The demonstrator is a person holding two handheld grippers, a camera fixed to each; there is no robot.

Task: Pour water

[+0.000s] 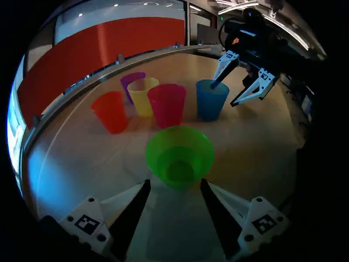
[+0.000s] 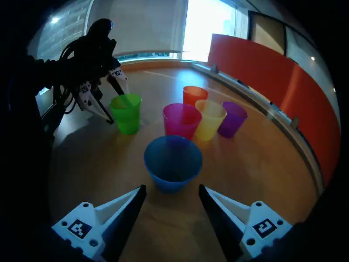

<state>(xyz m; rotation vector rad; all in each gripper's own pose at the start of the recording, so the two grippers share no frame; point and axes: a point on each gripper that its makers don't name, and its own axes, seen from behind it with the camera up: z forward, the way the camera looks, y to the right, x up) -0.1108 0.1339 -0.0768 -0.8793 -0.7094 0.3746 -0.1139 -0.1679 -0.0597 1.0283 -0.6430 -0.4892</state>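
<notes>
On the wooden table [image 1: 87, 157] a pink cup [image 1: 167, 105] stands in the middle of a cluster of cups. Just beside it, on the side away from the left gripper [image 1: 174, 185], is a yellow cup [image 1: 141, 96], with a purple cup [image 1: 131, 79] beyond that and an orange cup [image 1: 110, 111] off to one side. The green cup [image 1: 179, 155] stands apart from the pink cup, between the left gripper's spread jaws, which flank its base without clearly pressing it. The blue cup [image 2: 173, 163] stands near the pink cup's other side, between the open jaws of the right gripper [image 2: 171, 188], with small gaps showing. A red panel [image 1: 100, 48] runs along the table's far edge behind the pink cup.
</notes>
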